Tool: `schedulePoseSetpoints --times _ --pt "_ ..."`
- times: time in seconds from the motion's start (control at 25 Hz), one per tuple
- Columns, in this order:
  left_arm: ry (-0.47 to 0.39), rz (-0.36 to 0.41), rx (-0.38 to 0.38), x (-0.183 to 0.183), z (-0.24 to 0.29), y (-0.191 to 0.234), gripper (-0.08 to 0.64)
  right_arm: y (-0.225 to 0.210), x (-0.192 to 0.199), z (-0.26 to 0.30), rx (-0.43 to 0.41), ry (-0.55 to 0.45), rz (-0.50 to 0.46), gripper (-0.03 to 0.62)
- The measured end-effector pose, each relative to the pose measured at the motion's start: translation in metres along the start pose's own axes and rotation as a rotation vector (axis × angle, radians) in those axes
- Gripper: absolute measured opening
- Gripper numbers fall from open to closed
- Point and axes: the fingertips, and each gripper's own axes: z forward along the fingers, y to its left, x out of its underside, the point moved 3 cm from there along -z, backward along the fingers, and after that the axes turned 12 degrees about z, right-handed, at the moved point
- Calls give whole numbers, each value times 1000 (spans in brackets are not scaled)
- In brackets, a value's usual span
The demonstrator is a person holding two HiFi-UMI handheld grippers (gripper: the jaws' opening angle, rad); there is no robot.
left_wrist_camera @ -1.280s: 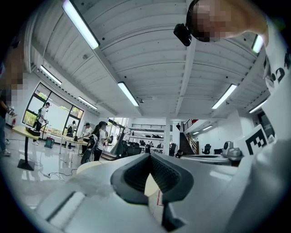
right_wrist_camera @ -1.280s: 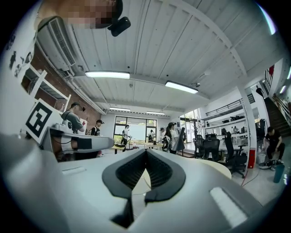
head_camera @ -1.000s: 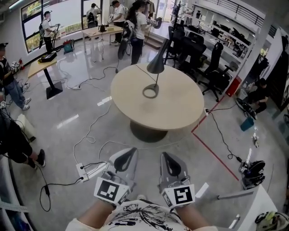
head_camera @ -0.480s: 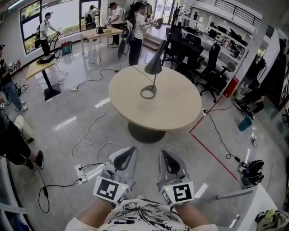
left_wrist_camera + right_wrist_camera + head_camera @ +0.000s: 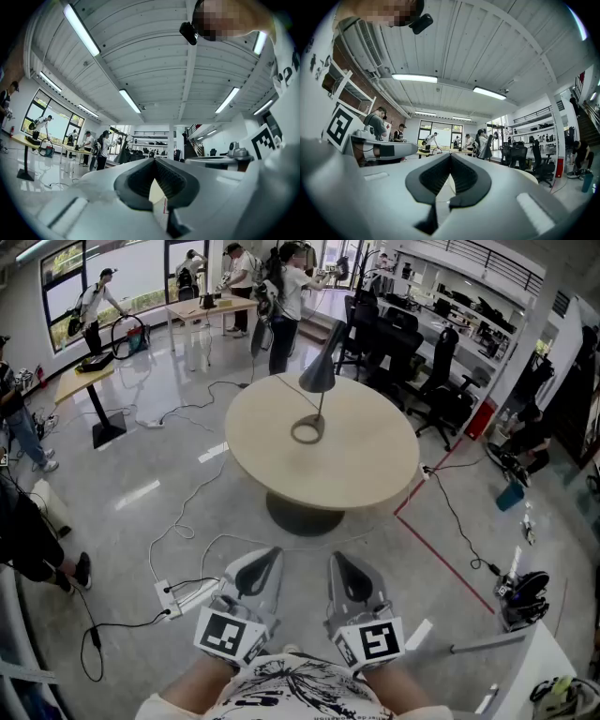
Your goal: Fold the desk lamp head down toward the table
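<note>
Round table [image 5: 361, 470], desk lamp [image 5: 319, 374] atop, well beyond closed jaws

Desk lamp [image 5: 321, 372]: dark grey shade, grey ring base. Bench [image 5: 375, 470]: pale beige top. Left gripper [image 5: 271, 556] and right gripper [image 5: 338, 561]: light grey, black-and-white square markers. Floor [image 5: 141, 474]: glossy grey, red line.

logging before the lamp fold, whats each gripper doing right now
Left gripper: jaws shut, holding nothing.
Right gripper: jaws shut, holding nothing.
</note>
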Motion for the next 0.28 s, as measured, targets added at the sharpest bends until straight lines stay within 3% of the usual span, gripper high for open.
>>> schedulePoseSetpoints --times 0.28 --pt "12 -5 1 7 3 2 6 -2 5 3 8 11 -43 8"
